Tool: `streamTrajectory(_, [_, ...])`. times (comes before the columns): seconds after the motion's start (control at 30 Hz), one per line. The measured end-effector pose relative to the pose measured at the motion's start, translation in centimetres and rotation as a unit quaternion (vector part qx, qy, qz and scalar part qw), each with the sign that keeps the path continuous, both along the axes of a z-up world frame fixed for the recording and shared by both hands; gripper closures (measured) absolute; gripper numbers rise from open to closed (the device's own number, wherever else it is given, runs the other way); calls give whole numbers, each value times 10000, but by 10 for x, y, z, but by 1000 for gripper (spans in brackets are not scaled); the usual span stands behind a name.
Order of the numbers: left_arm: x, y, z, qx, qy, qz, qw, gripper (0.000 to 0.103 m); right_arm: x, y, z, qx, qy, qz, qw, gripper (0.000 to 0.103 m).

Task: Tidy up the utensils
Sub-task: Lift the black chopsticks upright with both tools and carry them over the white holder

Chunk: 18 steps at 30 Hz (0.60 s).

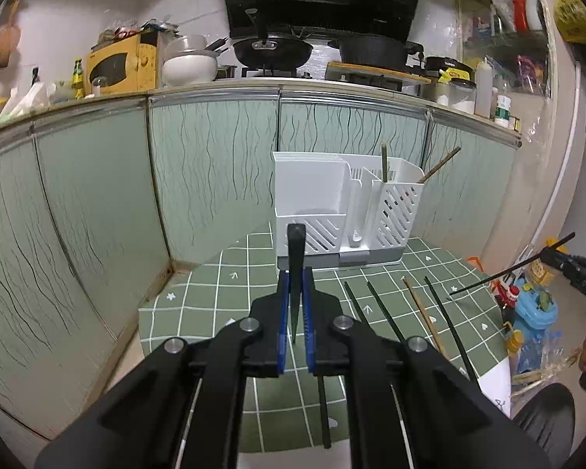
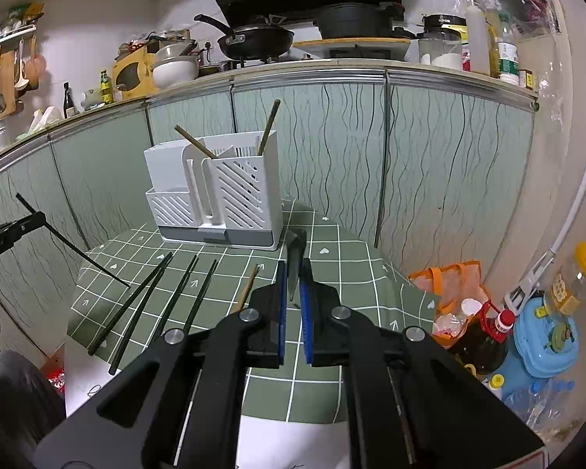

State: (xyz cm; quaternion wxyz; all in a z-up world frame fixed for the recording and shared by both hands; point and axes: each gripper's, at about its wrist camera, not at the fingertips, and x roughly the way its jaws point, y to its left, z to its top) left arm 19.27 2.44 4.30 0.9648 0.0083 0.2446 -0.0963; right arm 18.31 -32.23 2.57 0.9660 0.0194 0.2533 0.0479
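Observation:
A white utensil holder [image 1: 324, 203] [image 2: 218, 191] stands at the far end of the green checked tablecloth [image 1: 230, 285], with two wooden chopsticks [image 2: 267, 129] upright in its slotted compartment. My left gripper [image 1: 296, 273] is shut on a black chopstick [image 1: 296, 242], lifted above the table; the right wrist view shows it at the left edge [image 2: 31, 221]. My right gripper [image 2: 293, 269] is shut on another black chopstick [image 2: 296, 246] and appears at the right edge [image 1: 551, 254]. Several black chopsticks [image 2: 175, 293] and one wooden chopstick [image 1: 422, 312] lie loose on the cloth.
Green patterned cabinet doors [image 1: 215, 164] close in behind and to the left of the table. On the floor to the right are an orange bag [image 2: 453, 285], a dark bottle [image 2: 484, 344] and a blue plastic container [image 2: 547, 340]. A counter with pans [image 1: 271, 49] runs above.

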Motion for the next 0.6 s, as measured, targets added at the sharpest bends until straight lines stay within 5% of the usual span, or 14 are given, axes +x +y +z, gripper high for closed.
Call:
streamTrajectory(0.2, [10,-8,19,379,-169,-78,9991,97,4,5,28,-80,-175,125,9997,97])
streamTrajectory(0.6, [44,-39,86,29,-456,-504,9977,97,38,27,99,-76,-245,653,9975,97])
